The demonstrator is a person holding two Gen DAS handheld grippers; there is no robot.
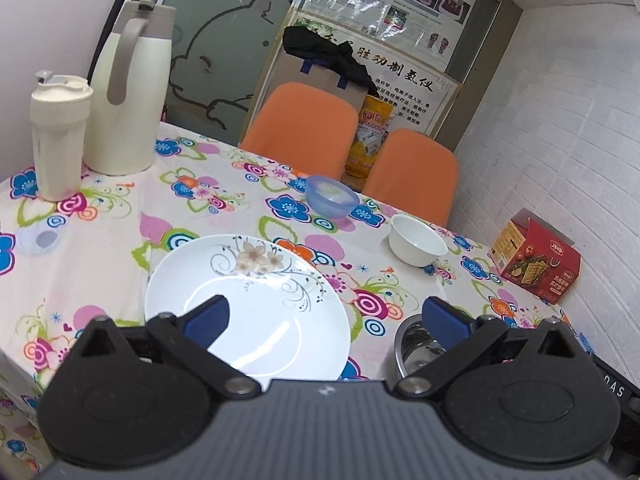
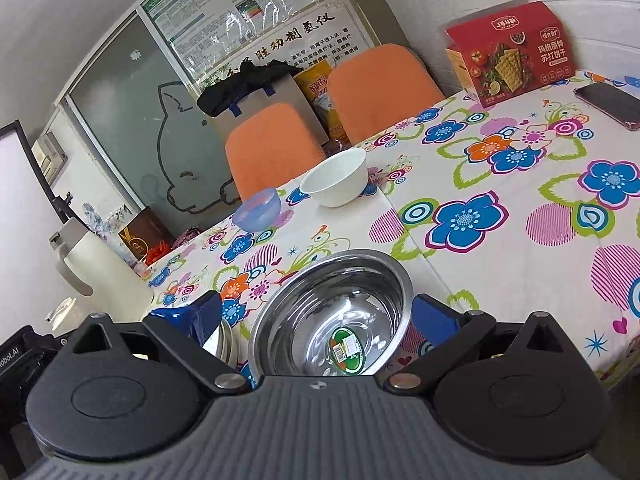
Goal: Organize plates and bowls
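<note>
A white plate (image 1: 260, 300) with a flower print lies on the floral tablecloth (image 1: 92, 264), close in front of my left gripper (image 1: 328, 318). That gripper is open, its left finger over the plate and its right finger over a steel bowl (image 1: 412, 346). In the right wrist view the steel bowl (image 2: 332, 312), with a green sticker inside, sits between the fingers of my open right gripper (image 2: 318, 318), untouched. The plate's rim (image 2: 224, 340) shows beside the left finger. Farther back stand a white bowl (image 1: 418, 240) (image 2: 336, 178) and a small blue bowl (image 1: 332, 196) (image 2: 258, 208), apart from each other.
A cream jug (image 1: 128, 92) and a lidded cup (image 1: 60, 136) stand at the back left. A red cracker box (image 2: 512, 52) and a phone (image 2: 612, 104) lie at the right by the wall. Two orange chairs (image 1: 304, 128) line the far edge.
</note>
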